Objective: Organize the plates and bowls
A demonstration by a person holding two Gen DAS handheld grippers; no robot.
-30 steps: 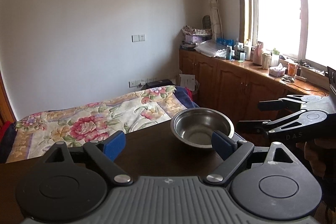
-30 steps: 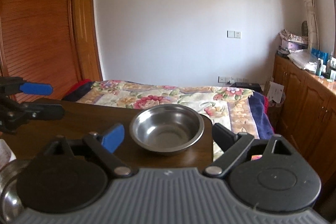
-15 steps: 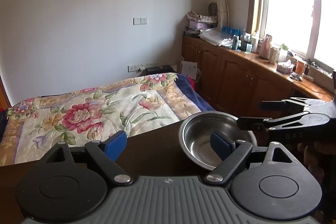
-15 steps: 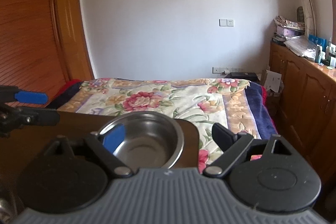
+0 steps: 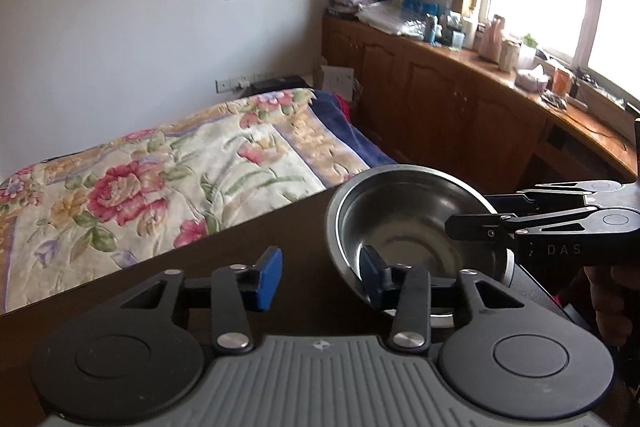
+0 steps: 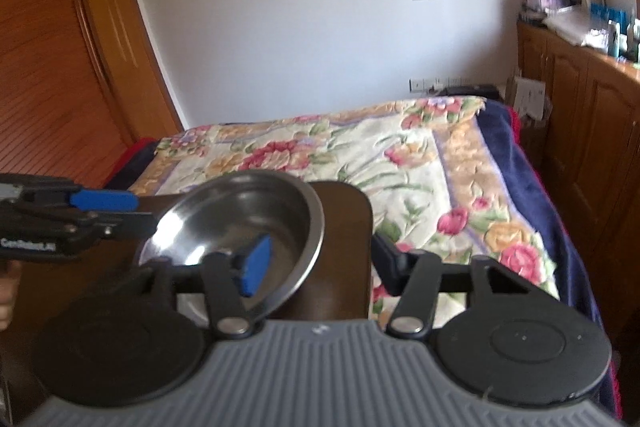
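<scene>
A steel bowl (image 5: 404, 223) sits near the far right corner of the dark wooden table (image 5: 248, 247). It also shows in the right wrist view (image 6: 248, 223). My left gripper (image 5: 318, 277) is open, its right finger inside the bowl's near rim and its left finger outside on the table. My right gripper (image 6: 320, 263) is open, its left blue pad (image 6: 256, 263) inside the bowl and its right finger beyond the rim. The bowl looks tilted in the right wrist view. Each gripper reaches over the bowl from its own side.
A bed with a floral blanket (image 5: 168, 167) lies just past the table's far edge. Wooden cabinets with bottles and clutter (image 5: 460, 75) run along the right under the window. A wooden wardrobe (image 6: 56, 67) stands at the left.
Both grippers moved forward and closed in on the bowl. Each now has one finger inside its rim, and both pairs of fingers have narrowed. The bowl looks tipped.
</scene>
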